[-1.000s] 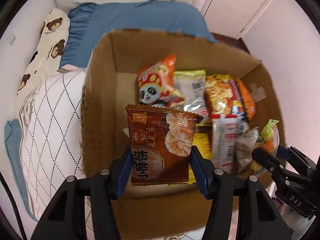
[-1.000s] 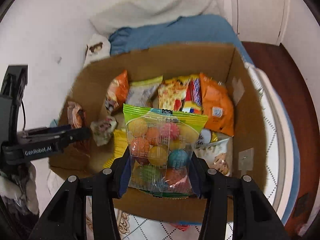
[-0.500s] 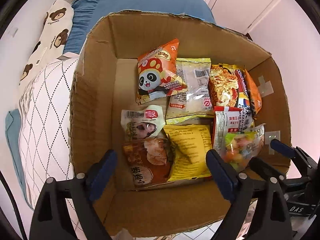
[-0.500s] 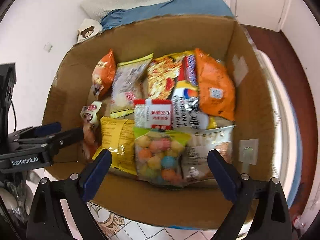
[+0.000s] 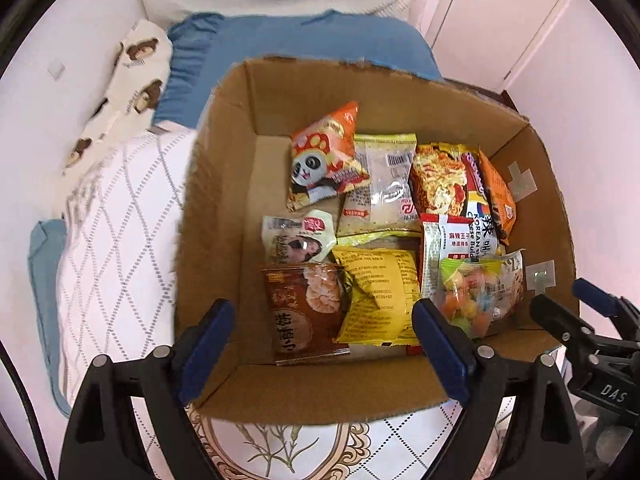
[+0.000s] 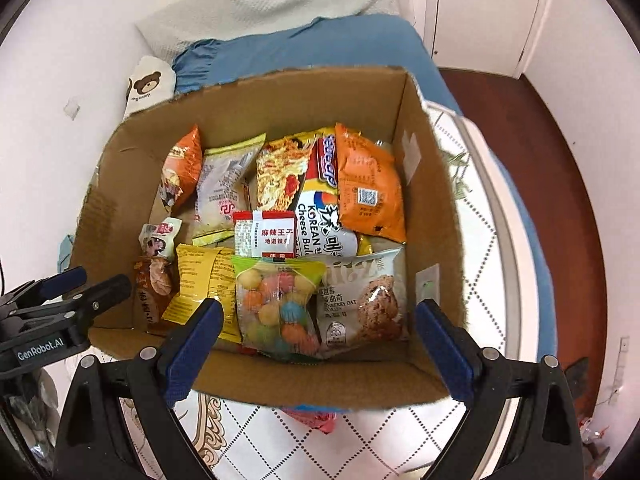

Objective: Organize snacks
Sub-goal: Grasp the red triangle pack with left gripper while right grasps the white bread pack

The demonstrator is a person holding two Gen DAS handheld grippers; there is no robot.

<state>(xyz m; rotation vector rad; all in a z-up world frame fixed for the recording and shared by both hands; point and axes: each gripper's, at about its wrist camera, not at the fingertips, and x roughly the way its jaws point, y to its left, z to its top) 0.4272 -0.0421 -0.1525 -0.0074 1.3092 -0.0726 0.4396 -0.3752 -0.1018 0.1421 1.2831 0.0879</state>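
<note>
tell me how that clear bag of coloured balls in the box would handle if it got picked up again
The bag of coloured balls probably flexes: thin clear film around loose round pieces, which would likely shift. It looks light for its size. The glossy film may be slippery.

Box: cardboard box (image 5: 224, 216) on the bed (image 5: 116, 240) — pillows (image 5: 288, 44) beyond its far wall.
Near row, left to right: biscuit packet (image 5: 304, 312), yellow packet (image 5: 380, 292), candy-ball bag (image 6: 276, 304), oat cookie pack (image 6: 368, 300).
Far row: panda packet (image 5: 324, 156) leftmost — noodle packs (image 6: 296, 176) further right.
</note>
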